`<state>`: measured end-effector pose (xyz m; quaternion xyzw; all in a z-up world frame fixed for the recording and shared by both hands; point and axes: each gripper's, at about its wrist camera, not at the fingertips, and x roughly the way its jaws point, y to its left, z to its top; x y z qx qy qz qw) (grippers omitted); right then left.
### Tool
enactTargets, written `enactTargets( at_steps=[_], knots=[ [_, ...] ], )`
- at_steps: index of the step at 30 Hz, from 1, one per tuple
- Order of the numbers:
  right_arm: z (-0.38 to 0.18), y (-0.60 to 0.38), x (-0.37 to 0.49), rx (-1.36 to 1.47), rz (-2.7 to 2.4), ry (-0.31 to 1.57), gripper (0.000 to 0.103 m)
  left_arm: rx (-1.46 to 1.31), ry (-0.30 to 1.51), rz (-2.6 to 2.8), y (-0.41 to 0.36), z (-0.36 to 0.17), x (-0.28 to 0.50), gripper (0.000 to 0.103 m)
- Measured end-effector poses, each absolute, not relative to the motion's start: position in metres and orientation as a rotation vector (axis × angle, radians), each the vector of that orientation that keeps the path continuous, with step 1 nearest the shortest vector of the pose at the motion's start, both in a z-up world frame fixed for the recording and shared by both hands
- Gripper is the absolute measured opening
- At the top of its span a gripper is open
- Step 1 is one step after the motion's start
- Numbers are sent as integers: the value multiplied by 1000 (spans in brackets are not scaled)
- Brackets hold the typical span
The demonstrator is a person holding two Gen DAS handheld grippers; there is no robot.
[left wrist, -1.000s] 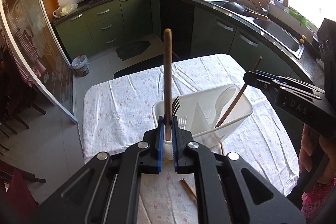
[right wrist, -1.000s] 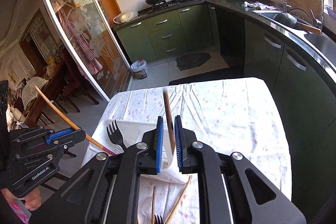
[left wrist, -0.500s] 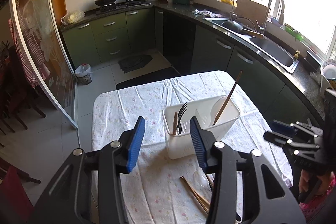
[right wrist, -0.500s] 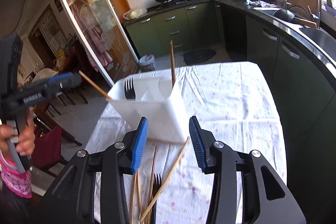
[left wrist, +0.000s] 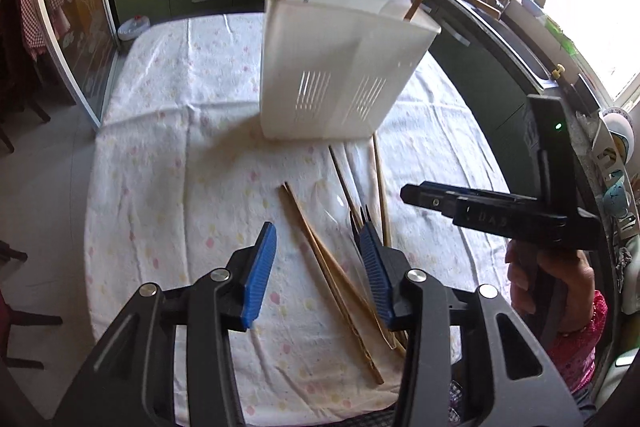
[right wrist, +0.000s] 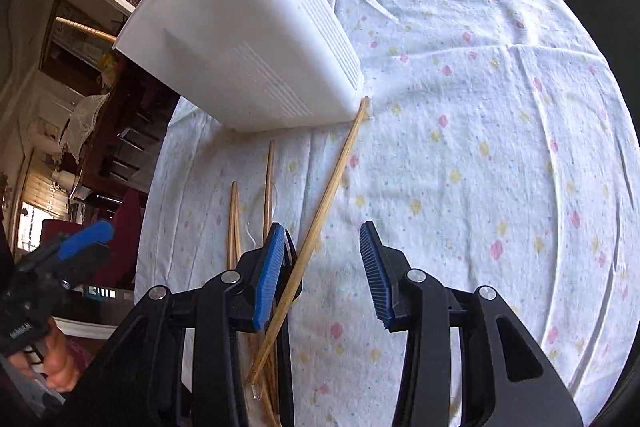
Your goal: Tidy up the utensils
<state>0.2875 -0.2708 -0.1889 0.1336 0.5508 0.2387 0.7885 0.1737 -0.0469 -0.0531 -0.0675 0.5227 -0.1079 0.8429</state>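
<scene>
Loose chopsticks lie scattered on the tablecloth just in front of the white caddy, with a black fork and what looks like a clear plastic spoon among them. One long chopstick runs on a slant up to the caddy's base corner. By my reckoning these are light, stiff and thin, so they'll roll or skid on the cloth; I'd pinch one near its middle, across its width, so it doesn't swing. The caddy already holds two sticks upright, one toward each end.

My left gripper stands apart about halfway, empty, hovering over the pair of chopsticks, pads clear of them. My right gripper is parted just as wide, also empty; the slanted chopstick passes just inside its left pad, though whether they touch I can't tell.
</scene>
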Motion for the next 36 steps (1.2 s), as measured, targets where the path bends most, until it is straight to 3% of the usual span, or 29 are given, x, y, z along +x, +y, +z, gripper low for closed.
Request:
enactTargets(
  at_steps=[7,19,24,28,30,36],
  knots=[
    [-181,-277,282,275,495,1153,41,-239,1111,-130,-55,-102,208,39],
    [-182,-288,284,299,492,1139,41,-278,1156,-70,-82,-124,234,38],
    [-182,-297,278,312,496,1132,41,-284,1195,-96,-94,-132,243,26],
    [-180,-306,275,319,486,1125,41,-272,1180,-102,-99,-131,245,22],
    [-181,-309,275,322,481,1124,41,-269,1172,-116,-101,-129,245,4],
    [-185,-307,275,318,480,1134,41,-260,1188,-140,-101,-129,242,0]
  ],
)
